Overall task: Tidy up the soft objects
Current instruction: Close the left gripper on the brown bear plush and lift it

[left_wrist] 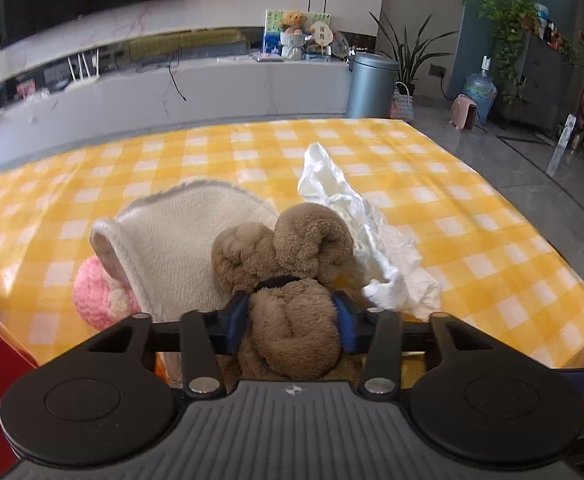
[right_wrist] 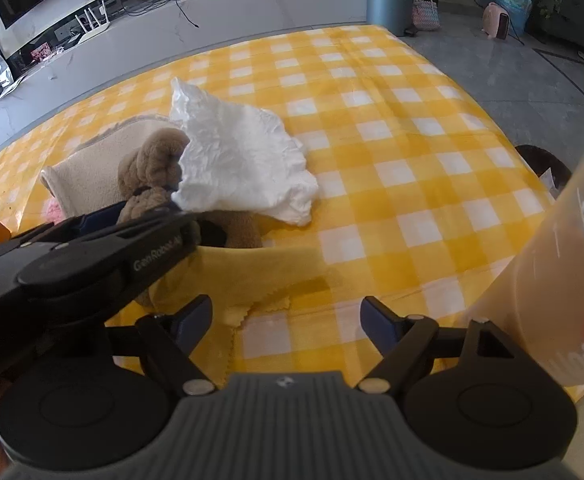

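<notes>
Jaws of left gripper clamp brown plush toy, its length pointing away; right gripper gapes.

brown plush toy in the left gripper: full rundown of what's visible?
The brown plush toy looks like fuzzy tan fleece, lumpy, with rounded curled parts at the top and a dark band across its middle. The left gripper is shut on its lower body, blue fingers pressing both sides. It leans against the cream fleece cloth on its left, with crumpled white tissue on its right, above the yellow checked tablecloth.
</notes>
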A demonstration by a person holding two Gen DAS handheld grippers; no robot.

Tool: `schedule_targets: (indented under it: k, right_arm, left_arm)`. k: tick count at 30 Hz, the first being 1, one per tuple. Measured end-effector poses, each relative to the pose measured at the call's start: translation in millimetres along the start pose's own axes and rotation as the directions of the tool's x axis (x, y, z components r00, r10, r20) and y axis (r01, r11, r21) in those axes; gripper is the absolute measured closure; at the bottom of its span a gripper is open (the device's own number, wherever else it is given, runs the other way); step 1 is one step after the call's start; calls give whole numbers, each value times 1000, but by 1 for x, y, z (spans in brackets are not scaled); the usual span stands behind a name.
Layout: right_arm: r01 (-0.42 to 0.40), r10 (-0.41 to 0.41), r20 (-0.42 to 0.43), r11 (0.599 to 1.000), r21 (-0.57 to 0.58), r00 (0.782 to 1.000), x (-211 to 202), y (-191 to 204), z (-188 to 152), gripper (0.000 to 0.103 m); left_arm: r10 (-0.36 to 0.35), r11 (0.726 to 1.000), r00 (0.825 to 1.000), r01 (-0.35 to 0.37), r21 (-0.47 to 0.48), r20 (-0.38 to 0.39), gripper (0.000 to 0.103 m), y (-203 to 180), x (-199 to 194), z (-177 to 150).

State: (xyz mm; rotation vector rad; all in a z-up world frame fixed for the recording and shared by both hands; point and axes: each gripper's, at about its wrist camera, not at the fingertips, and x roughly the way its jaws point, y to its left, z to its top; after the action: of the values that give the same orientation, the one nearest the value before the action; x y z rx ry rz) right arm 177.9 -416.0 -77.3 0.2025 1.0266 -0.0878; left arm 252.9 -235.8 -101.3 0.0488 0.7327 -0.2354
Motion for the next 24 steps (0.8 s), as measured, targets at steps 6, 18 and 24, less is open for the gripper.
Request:
schedule_targets:
  k: [6,18,24]
  right_arm:
    - [-10,10,0,1000,5,1000,-1,0,0,23]
    - [-1,1,7,1000,27,1000,-7,-3,0,23]
    - [-26,26,18,999,45,1000,-9,-8,0,23]
  left_arm:
    - [-16,998,1000,17,-54,14,58,5,-20,5]
    - [-59,994,996,65,-90,72,58,27,-79,4]
    - [-28,997,998,32,-76,55,58,34,-103,1]
